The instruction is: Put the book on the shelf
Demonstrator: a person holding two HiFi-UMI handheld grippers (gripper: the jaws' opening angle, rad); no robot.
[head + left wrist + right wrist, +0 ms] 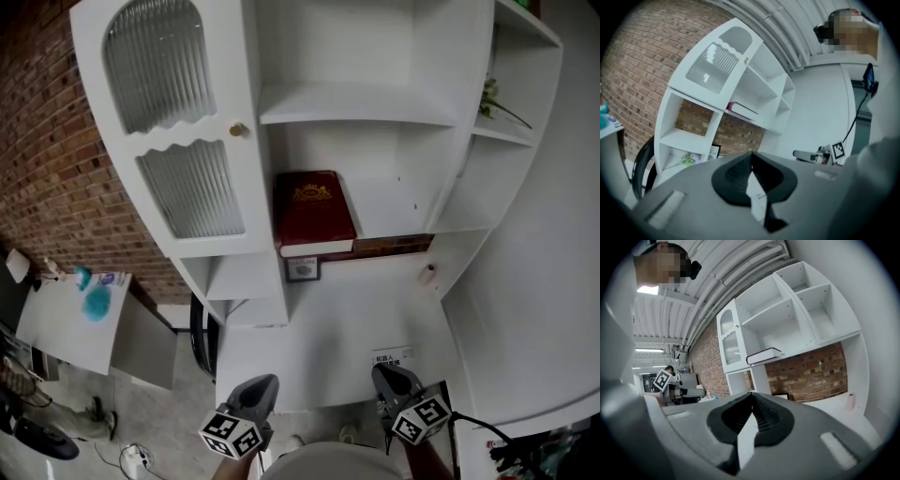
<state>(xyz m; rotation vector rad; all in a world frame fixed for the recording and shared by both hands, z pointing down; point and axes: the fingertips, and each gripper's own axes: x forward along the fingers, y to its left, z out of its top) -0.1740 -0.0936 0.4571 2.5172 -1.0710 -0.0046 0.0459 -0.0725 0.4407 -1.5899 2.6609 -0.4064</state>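
Observation:
A dark red book (312,210) with a gold crest lies flat on a shelf of the white shelf unit (356,103), against the left wall of its compartment. It also shows as the book (742,110) in the left gripper view and the book (763,355) in the right gripper view. My left gripper (260,389) and right gripper (392,380) hang low over the white counter (347,319), well short of the book. Both are shut with nothing held, the left gripper (751,159) and the right gripper (752,398) with jaws meeting at their tips.
A cabinet door (178,122) with ribbed glass stands left of the book. A small framed picture (303,270) sits below it, and a small pale bottle (429,274) stands on the counter to the right. A brick wall (56,178) and a side table (66,319) lie left.

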